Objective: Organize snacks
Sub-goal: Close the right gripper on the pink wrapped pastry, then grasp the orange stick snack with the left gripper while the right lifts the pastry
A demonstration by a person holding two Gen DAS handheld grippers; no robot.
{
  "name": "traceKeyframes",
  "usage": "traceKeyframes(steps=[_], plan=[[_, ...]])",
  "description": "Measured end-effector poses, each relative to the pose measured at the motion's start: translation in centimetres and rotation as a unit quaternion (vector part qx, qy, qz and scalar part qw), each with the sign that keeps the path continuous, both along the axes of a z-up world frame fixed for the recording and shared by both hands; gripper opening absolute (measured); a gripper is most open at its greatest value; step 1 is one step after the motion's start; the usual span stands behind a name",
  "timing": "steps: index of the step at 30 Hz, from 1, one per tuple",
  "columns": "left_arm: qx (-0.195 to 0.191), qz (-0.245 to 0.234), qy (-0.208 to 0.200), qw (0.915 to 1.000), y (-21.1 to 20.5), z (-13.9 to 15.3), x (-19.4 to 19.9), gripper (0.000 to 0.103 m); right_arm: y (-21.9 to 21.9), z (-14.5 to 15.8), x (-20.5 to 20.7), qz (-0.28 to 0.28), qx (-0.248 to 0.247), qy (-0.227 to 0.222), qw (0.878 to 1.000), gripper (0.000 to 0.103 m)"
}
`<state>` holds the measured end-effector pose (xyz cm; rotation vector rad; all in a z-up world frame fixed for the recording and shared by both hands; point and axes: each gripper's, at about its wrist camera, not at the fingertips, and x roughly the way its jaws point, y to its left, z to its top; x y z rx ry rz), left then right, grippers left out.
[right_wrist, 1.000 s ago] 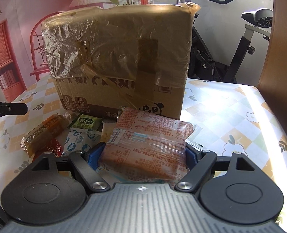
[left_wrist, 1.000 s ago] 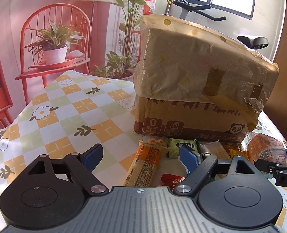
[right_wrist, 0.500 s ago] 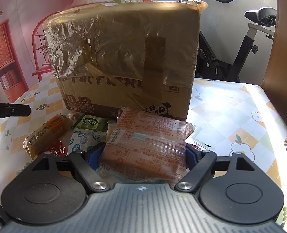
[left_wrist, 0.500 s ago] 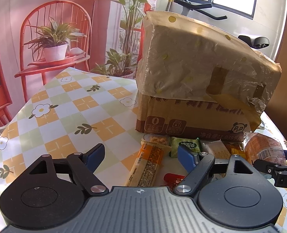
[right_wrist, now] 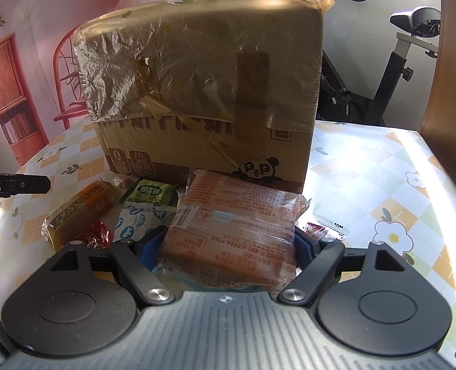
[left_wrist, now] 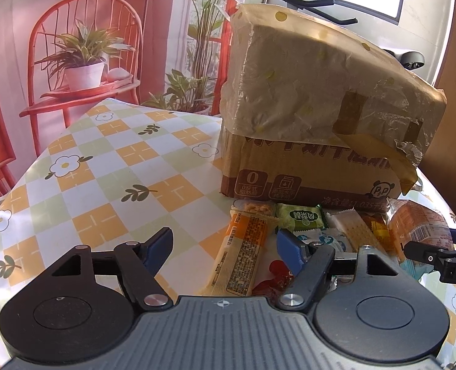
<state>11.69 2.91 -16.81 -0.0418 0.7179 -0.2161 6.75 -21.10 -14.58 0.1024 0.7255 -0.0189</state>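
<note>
A long orange snack bar (left_wrist: 243, 252) lies on the checked tablecloth between the blue fingers of my left gripper (left_wrist: 223, 243), nearer the right finger. The jaws are closing, and neither pad touches the bar. My right gripper (right_wrist: 228, 246) is shut on a large orange packet (right_wrist: 234, 231), both pads pressed against its sides. That packet (left_wrist: 419, 222) and the right gripper's tip (left_wrist: 437, 259) also show at the right edge of the left wrist view. The orange bar (right_wrist: 80, 209) lies left of the packet.
A taped cardboard box (left_wrist: 305, 166) (right_wrist: 203, 92) stands just behind the snacks. A green packet (left_wrist: 300, 219), a cracker packet (left_wrist: 354, 228), a red wrapper (left_wrist: 274, 277) and a blue-white packet (right_wrist: 135, 219) lie in front of it. Bare tablecloth (left_wrist: 104, 169) spreads left; an exercise bike (right_wrist: 412, 61) stands beyond.
The left gripper's fingers have drawn closer together around the orange bar. The right gripper keeps its hold on the orange packet and has hardly moved.
</note>
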Motion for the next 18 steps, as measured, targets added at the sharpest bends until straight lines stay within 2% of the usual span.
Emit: traceKeyframes(steps=[3,7,12,16,17,18], plan=[[-0.004,-0.006,0.011,0.9999,0.3,-0.6,0.1,0.069,0.2,-0.2,0.1,0.000,0.002,0.001,1.000,0.083],[-0.006,-0.019,0.017,0.9997,-0.1,-1.5,0.9,0.069,0.2,-0.3,0.1,0.000,0.001,0.003,1.000,0.083],[0.010,-0.042,0.033,0.9985,-1.2,-3.3,3.3,0.065,0.3,-0.5,0.3,-0.002,0.000,0.008,1.000,0.083],[0.038,-0.060,0.043,0.9966,-2.4,-4.5,4.5,0.065,0.2,-0.7,0.2,-0.005,0.001,0.011,1.000,0.083],[0.044,-0.062,0.044,0.9961,-2.7,-4.8,4.8,0.063,0.2,-0.8,0.2,-0.006,0.001,0.013,1.000,0.083],[0.048,-0.064,0.048,0.9956,-2.9,-5.1,5.0,0.051,0.2,-0.9,0.2,-0.007,0.002,0.014,1.000,0.083]])
